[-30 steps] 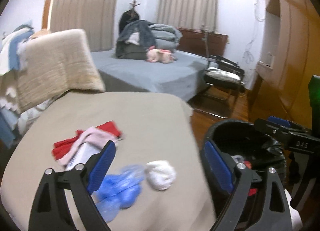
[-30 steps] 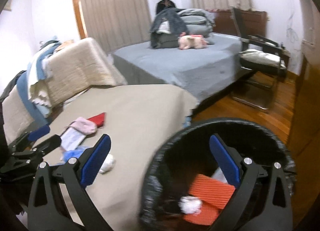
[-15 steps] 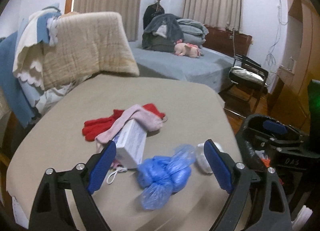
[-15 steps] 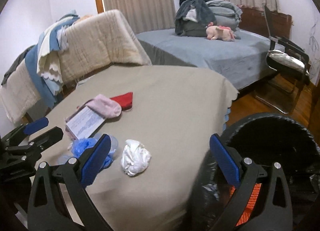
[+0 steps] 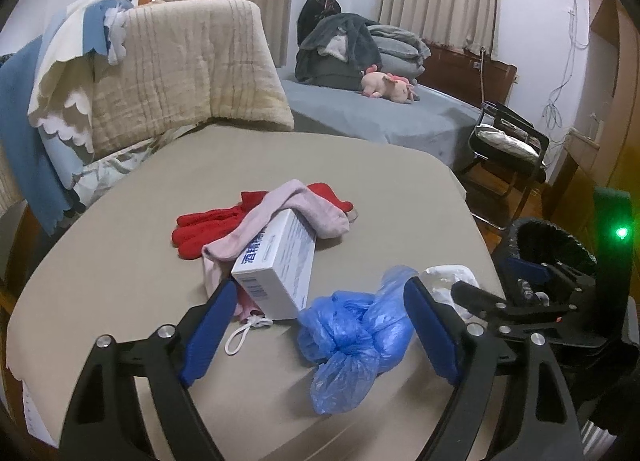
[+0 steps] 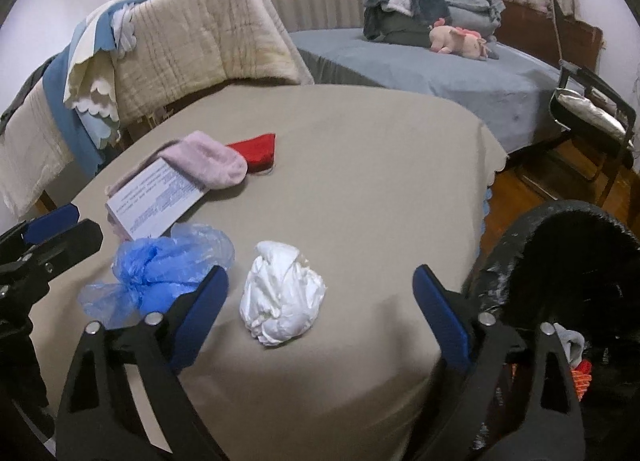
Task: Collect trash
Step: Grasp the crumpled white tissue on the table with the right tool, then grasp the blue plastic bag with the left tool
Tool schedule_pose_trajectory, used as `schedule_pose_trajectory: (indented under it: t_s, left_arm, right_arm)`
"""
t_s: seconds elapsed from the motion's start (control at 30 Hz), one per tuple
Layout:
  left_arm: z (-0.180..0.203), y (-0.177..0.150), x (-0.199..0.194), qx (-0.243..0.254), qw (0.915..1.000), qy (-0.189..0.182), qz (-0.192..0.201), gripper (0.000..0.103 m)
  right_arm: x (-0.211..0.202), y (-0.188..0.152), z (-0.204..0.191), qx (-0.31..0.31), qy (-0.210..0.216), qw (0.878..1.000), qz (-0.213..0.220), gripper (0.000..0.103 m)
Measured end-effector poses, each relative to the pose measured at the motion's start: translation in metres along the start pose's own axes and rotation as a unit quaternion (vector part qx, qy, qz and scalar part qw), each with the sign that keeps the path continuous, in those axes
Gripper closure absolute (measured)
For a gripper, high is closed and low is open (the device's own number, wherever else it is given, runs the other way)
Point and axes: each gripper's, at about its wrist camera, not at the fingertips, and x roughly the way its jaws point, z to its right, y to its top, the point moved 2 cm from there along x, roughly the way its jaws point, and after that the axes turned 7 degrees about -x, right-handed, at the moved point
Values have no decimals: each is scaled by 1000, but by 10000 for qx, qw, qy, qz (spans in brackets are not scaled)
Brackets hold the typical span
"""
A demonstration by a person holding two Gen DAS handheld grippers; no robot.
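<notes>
A crumpled blue plastic bag (image 5: 352, 325) lies on the beige-covered table (image 5: 360, 181). My left gripper (image 5: 320, 286) hovers over its near end, jaws wide and closing, pads clear of it. A white crumpled wad (image 6: 284, 301) sits between the fingers of my right gripper (image 6: 320, 274), whose jaws are also closing without touching it. The wad (image 5: 444, 277) is half hidden behind the right gripper (image 5: 500, 295) in the left wrist view. A black-lined bin (image 6: 560, 245) stands off the table's right edge.
A white box (image 5: 280, 265), a pink sock (image 5: 304, 205) and a red glove (image 5: 208, 229) lie just beyond the bag. Blankets hang over a chair back (image 5: 180, 73) at the left. A bed (image 6: 440, 73) and a folding chair (image 6: 592, 113) stand behind.
Both views swung left from the bin to the tabletop and dropped closer. The blue bag now lies under the left jaws and the white wad between the right jaws.
</notes>
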Motion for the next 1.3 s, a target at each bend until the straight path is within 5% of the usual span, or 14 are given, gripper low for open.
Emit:
schedule_pose_trajectory:
  t_s: [0.23, 0.4, 0.5, 0.9, 1.3]
  left_arm:
    - [-6, -2, 4, -59, 10000, -8, -64, 22]
    - [-5, -3, 4, -78, 9999, -40, -86, 23]
    - [0, -5, 4, -64, 9999, -91, -104, 23]
    - [28, -11, 9, 145, 9992, -335, -134, 36]
    - [33, -24, 43, 205, 9982, -270, -499, 37]
  right_arm:
    - [14, -2, -7, -88, 185, 9996, -204, 31]
    - [21, -8, -14, -152, 414, 9981, -425, 56]
    - [19, -8, -16, -212, 498, 9976, -425, 61]
    - [-3, 4, 12, 38, 374, 9992, -161, 62]
    - [-7, 3, 25, 140, 291, 9994, -140, 62]
